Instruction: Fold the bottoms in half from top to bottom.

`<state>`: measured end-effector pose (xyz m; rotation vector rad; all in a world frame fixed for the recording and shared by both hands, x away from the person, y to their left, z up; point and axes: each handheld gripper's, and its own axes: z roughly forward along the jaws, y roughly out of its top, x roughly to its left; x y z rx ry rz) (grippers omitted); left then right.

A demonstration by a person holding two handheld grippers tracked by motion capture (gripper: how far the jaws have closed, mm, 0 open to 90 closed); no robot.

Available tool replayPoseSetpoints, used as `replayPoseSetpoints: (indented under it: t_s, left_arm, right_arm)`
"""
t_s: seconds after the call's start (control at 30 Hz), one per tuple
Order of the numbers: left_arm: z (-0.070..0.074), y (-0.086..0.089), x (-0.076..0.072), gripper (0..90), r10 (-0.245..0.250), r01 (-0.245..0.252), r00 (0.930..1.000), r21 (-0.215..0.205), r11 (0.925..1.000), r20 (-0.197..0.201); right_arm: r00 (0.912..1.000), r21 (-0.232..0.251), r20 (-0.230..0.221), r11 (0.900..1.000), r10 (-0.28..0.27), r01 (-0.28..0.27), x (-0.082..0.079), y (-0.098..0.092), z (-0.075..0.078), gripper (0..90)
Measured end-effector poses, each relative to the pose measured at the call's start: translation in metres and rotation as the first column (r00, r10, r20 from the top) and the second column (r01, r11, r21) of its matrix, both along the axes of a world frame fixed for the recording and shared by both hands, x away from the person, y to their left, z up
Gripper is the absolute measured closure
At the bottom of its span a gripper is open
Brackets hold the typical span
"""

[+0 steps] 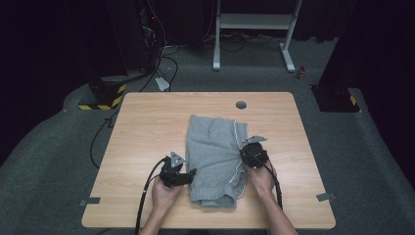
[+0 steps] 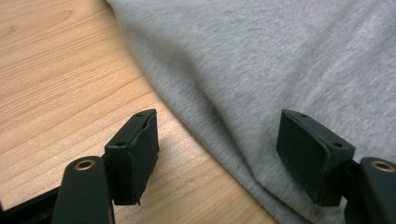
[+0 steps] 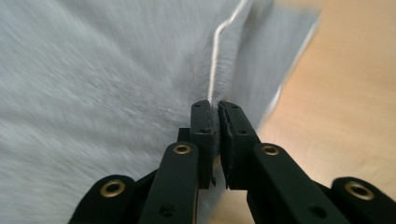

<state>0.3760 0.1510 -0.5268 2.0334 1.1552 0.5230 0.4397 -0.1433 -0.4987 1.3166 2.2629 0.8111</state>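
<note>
Grey shorts lie folded lengthwise in the middle of the wooden table, slightly toward the near edge. Fabric is a soft heathered grey knit. A thin white piping stripe runs along the right side seam. The elastic waistband is at the near end; the leg hem points toward the far side, near the round cable hole in the tabletop.

In the left gripper view the shorts cover the upper right of the frame, their edge running diagonally across bare wood. In the right gripper view the shorts are blurred; the white piping rises straight from the jaws.

Right gripper: at the right edge of the garment, about midway along its length. Jaws almost fully closed, pinching a fold of grey cloth at the piped seam; in the right gripper view the gripper has fabric visible in the narrow gap between its pads. The right hand is behind it, forearm coming in from the bottom edge.

Left gripper: at the left edge of the garment, nearer the waistband. In the left gripper view the gripper has its jaws wide apart, nothing between them; one pad over bare wood, the other over cloth, straddling the garment's edge. The left hand holds it low, and a black cable trails back off the near edge.
</note>
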Motion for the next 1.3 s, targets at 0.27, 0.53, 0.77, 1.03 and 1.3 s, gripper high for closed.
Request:
replayPoseSetpoints:
  t_s: [0.27,0.53,0.77,1.03,1.3]
  left_arm:
    - [0.0,-0.001,0.0,30.4,-0.008,0.008,1.0,0.01,0.9999,0.001]
    - [0.0,-0.001,0.0,30.5,-0.008,0.008,1.0,0.009,0.9999,-0.001]
    - [0.0,-0.001,0.0,30.5,-0.006,0.006,1.0,0.008,1.0,-0.003]
    - [0.001,0.0,0.0,33.2,-0.029,0.029,0.9996,-0.016,0.9994,-0.001]
    - [0.015,-0.028,-0.027,33.3,-0.202,0.201,0.9794,-0.045,0.9785,-0.006]
  right_arm:
    - [0.9973,-0.005,0.073,1.0,-0.008,0.008,0.001,0.006,0.015,64.9]
    - [0.9962,-0.028,0.086,1.0,-0.012,0.015,0.024,0.034,0.014,61.0]
    - [0.9953,0.021,0.092,0.999,-0.031,0.029,0.028,0.016,0.024,83.9]
    - [0.9922,-0.039,-0.006,0.992,-0.124,0.124,0.033,-0.006,-0.003,59.1]
    - [0.9974,0.073,0.06,0.996,0.039,-0.044,-0.034,-0.004,0.025,57.7]
